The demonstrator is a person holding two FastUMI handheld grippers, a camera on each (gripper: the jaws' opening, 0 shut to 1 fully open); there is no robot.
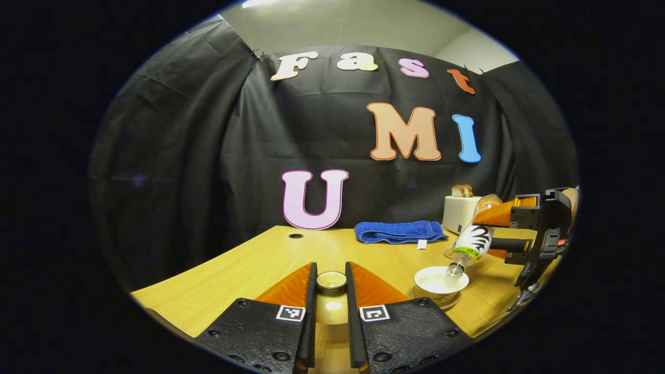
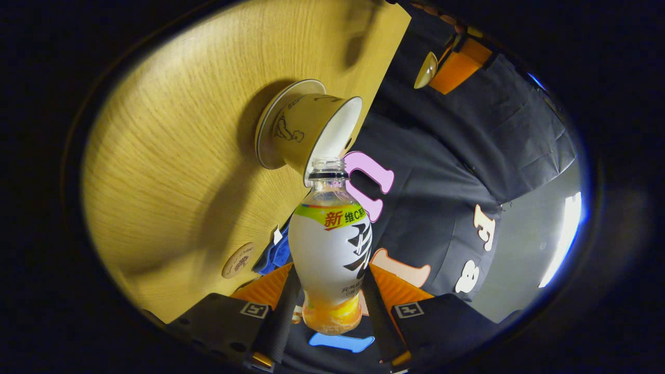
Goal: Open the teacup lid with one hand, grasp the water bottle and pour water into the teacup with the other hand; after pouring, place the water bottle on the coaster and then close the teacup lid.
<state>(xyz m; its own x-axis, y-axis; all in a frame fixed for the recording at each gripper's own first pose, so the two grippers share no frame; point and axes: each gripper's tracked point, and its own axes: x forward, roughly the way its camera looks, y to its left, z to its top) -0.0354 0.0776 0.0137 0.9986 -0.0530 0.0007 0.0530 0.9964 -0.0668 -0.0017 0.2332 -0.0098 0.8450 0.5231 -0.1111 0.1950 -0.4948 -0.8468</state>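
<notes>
Right hand-held gripper point(image 2: 327, 306) tilted, water bottle point(image 2: 332, 249) mouth-down over teacup point(image 2: 311, 135).

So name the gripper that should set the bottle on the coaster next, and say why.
Right. The right gripper already clamps the water bottle, tipped over the teacup; the left gripper is holding the lid.

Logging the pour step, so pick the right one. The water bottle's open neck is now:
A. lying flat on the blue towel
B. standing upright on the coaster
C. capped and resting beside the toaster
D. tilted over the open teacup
D: the right gripper holds the water bottle tipped, neck down over the open teacup.
</notes>
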